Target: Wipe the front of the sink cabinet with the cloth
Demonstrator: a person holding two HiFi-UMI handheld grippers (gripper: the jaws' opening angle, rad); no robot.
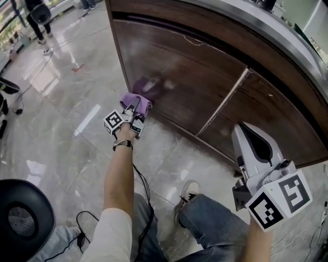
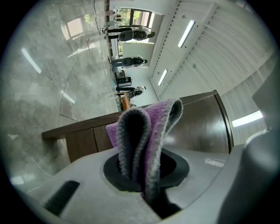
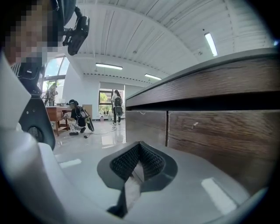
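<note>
Nearest, at the bottom edge, the person's bent knees in jeans [image 1: 210, 220] and one pale shoe [image 1: 189, 192] rest on the glossy marble floor [image 1: 61, 102]; a black cable [image 1: 143, 187] trails down beside the left forearm, and a round black thing [image 1: 23, 220] sits at the near left corner. The right gripper [image 1: 244, 128] [image 3: 139, 148] is held up at the near right, apart from the woodwork; its ribbed pads [image 3: 151, 162] meet at the tips with nothing between them. Further out, left of centre, the left gripper [image 1: 134, 111] [image 2: 144, 173] reaches forward on an outstretched arm with a band at the wrist [image 1: 123, 144]; its jaws are clamped on a folded purple cloth [image 1: 137, 101] [image 2: 151, 127], which stands up out of them in a loop with a grey edge. The cloth sits low against the left door of the dark brown cabinet [image 1: 205, 87] [image 2: 201, 122] [image 3: 227, 131], close to its left corner and just above the floor; it appears to press on the wood, though contact is hard to confirm. A pale patch [image 1: 154, 84] shows on the door just above the cloth. A thin seam [image 1: 225, 100] divides the left door from the right one; above them runs a grey counter top [image 1: 266, 25]. Far off at the top left, people [image 1: 38, 15] stand on the floor.
</note>
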